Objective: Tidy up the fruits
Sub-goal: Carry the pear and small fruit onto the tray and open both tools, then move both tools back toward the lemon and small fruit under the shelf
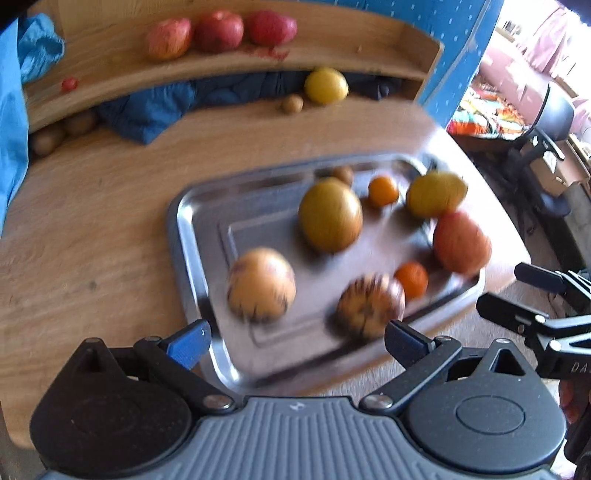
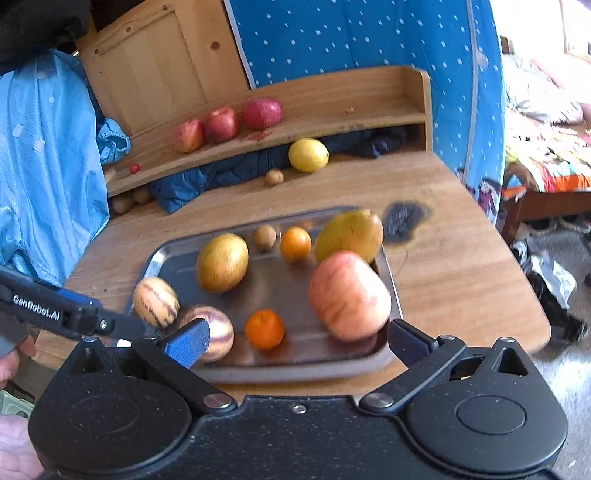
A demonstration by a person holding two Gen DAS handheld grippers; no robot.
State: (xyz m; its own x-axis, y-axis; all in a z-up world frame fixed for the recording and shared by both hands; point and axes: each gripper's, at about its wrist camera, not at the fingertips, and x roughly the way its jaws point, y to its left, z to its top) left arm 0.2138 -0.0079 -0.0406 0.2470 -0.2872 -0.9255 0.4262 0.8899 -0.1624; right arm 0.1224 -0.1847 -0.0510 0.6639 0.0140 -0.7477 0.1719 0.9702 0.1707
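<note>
Fruits lie scattered on a steel tray (image 1: 192, 236) on the wooden tabletop (image 1: 92, 229). From the left wrist camera I see my left claw (image 1: 297, 341) spread wide and empty, hovering over the tray's near edge. Ahead of it are two striped melons (image 1: 261, 283), a yellow-green mango (image 1: 330, 214), two small oranges (image 1: 411, 278) and a pale red apple (image 1: 461, 242), all blurred. Three red apples (image 1: 218, 31) sit in a row on the shelf (image 1: 110, 74) behind, with a lemon (image 1: 326, 85) below it.

From the right wrist camera, my right claw (image 2: 299, 341) is also wide open, holding nothing, just in front of the tray (image 2: 391, 280). The big pale apple (image 2: 349, 295) sits nearest its right finger, an orange (image 2: 264, 329) just left of it.
</note>
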